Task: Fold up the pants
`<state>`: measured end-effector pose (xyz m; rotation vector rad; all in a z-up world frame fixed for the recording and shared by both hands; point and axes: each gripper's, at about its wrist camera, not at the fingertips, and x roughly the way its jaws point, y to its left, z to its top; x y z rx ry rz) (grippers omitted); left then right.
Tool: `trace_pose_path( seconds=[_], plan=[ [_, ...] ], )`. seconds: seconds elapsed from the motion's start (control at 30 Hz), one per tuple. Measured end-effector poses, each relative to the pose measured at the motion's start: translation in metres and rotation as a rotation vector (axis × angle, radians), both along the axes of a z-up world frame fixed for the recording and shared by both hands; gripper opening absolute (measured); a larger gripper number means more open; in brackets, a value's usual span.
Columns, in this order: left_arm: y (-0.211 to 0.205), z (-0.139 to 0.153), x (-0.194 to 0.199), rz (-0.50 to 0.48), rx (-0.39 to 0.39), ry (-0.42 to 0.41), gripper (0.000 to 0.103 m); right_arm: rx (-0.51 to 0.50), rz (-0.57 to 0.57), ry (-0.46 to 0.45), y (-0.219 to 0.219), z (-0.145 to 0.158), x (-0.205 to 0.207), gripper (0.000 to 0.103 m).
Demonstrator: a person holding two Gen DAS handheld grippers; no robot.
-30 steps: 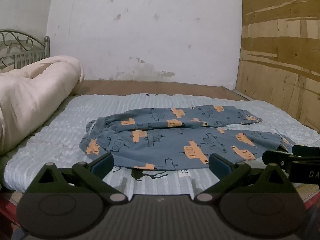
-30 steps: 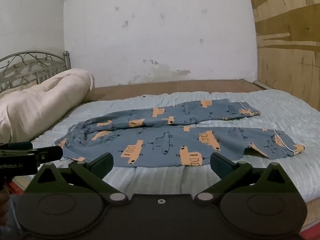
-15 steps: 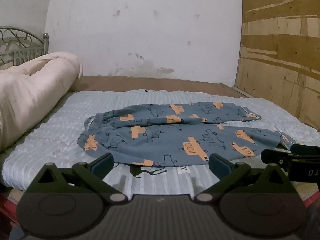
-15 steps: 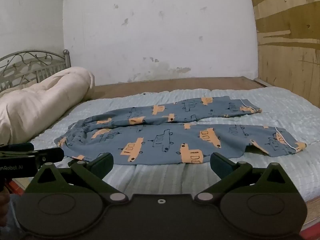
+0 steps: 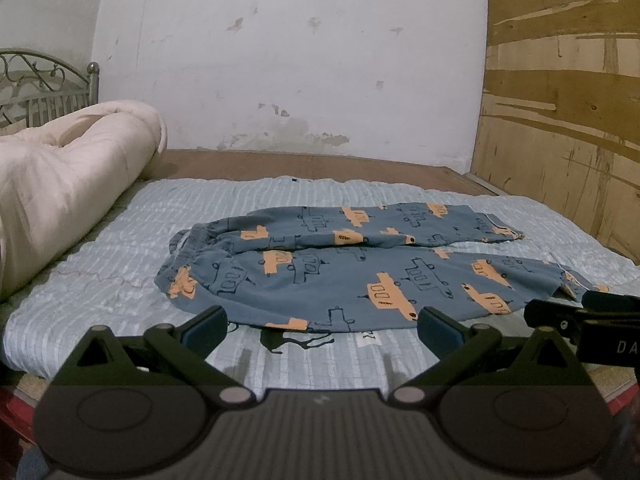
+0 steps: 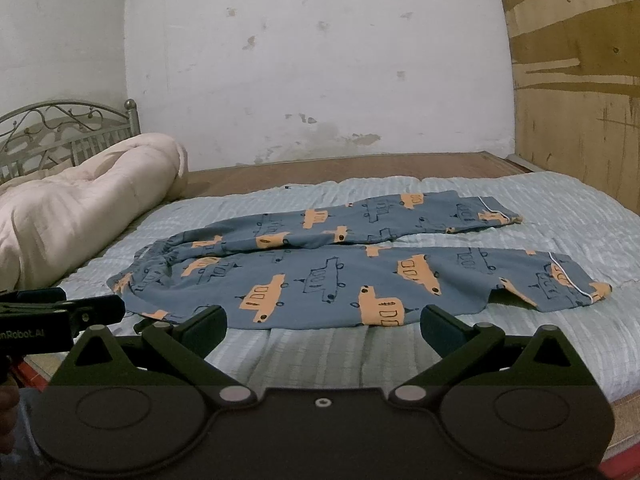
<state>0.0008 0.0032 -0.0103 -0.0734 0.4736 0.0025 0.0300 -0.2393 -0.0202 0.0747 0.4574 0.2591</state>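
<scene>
Pants (image 5: 352,276) — blue, orange cars, spread flat

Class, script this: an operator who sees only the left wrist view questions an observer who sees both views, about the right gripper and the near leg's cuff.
Operator: The right gripper shows only side-on at my right edge. Are its jaws open?
Observer: Yes. The right wrist view shows them spread wide, with nothing between them.
Operator: It also hides the near cuff of the pants. How does it lie?
Observer: The near cuff lies flat on the mattress, with a small fold of cloth lifted just short of it.
</scene>
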Motion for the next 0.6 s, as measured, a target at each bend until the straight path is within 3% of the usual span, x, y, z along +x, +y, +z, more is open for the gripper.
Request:
trace_pose_path(
  seconds=[0.6],
  plan=[
    [-0.0012,0.0009,0.0018,0.000,-0.012,0.016,0.103,0.001,-0.001,0.005,-0.0009,-0.0005,0.0007,0.102]
  ],
)
